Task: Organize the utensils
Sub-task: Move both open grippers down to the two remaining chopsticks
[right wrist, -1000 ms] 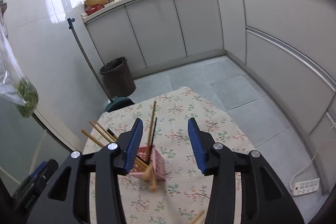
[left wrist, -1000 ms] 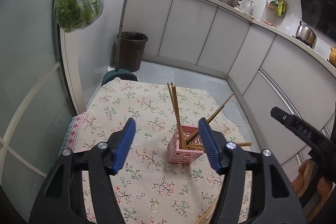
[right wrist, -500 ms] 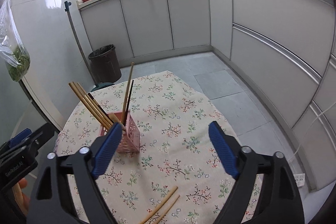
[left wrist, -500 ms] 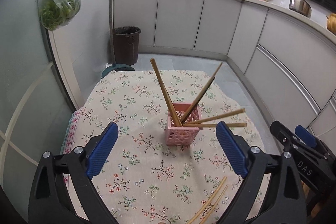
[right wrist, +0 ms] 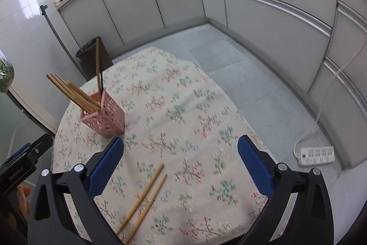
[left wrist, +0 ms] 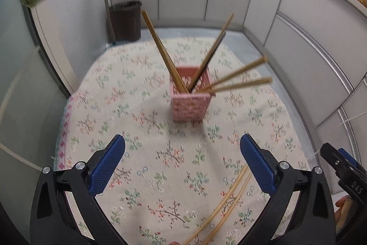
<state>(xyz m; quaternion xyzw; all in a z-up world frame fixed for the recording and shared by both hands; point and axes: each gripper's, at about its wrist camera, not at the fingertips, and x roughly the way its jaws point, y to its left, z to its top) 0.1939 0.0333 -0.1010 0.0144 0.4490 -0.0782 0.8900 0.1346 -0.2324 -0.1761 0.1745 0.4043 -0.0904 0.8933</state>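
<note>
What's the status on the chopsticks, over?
Left gripper and right gripper opening, nothing between the fingers. Two loose chopsticks lie on the tablecloth, the rest stand in the pink holder. Nothing in the way.

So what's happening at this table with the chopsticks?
A person is tidying chopsticks with a handheld claw in each hand. Several already stand in the pink basket. Two loose chopsticks lie on the floral tablecloth. The left claw and right claw are opening, holding nothing.
</note>
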